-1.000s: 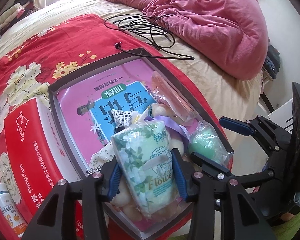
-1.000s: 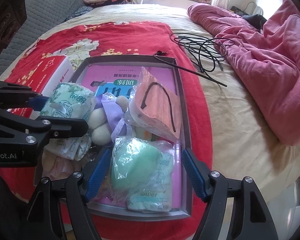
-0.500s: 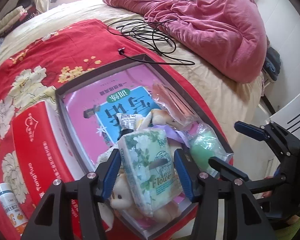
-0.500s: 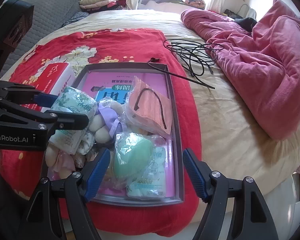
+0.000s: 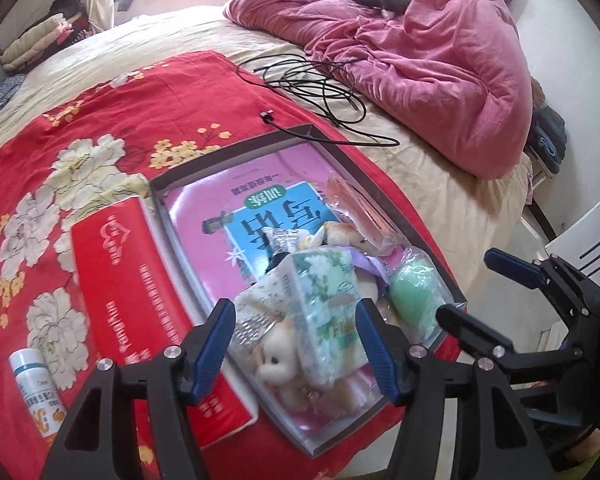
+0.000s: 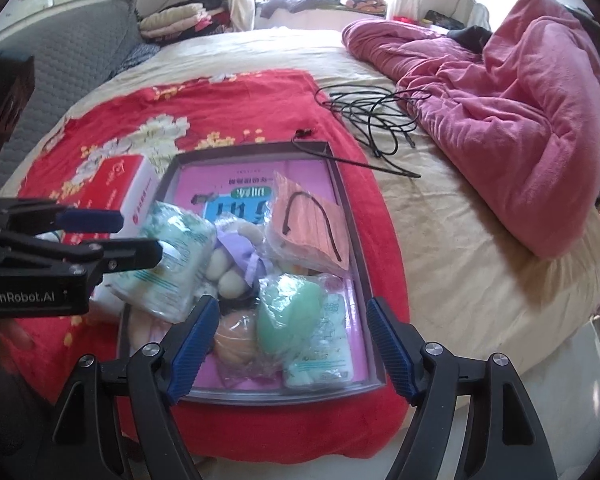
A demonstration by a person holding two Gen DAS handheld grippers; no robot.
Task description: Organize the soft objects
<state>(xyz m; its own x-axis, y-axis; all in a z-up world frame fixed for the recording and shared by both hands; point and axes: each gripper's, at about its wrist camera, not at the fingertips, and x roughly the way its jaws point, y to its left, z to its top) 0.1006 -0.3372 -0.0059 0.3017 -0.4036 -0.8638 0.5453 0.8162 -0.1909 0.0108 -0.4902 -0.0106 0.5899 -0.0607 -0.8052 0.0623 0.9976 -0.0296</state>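
Note:
A green floral tissue pack (image 5: pixel 324 304) leans on the pile of soft things in the grey tray (image 5: pixel 384 192). My left gripper (image 5: pixel 296 348) hangs just above it with its jaws opening. The pack is between the pads, with a clear gap on the left side. A plush doll in purple (image 6: pixel 236 248), a pack of orange face masks (image 6: pixel 304 224) and a green sponge in a bag (image 6: pixel 288 316) also lie in the tray. My right gripper (image 6: pixel 292 344) stands open above the green sponge, holding nothing. The left gripper (image 6: pixel 112 236) shows at the left, beside the tissue pack (image 6: pixel 172 268).
The tray sits on a red flowered blanket (image 5: pixel 80 128) near the bed's front edge, over a pink book (image 5: pixel 228 204). A red tissue box (image 5: pixel 132 288) and a white bottle (image 5: pixel 36 384) lie left of it. Black cable (image 5: pixel 320 84) and a pink quilt (image 5: pixel 420 68) lie beyond.
My left gripper's jaws widened and let go of the tissue pack, which now leans on the pile. Both grippers lifted and drew back from the tray. The right stayed open.

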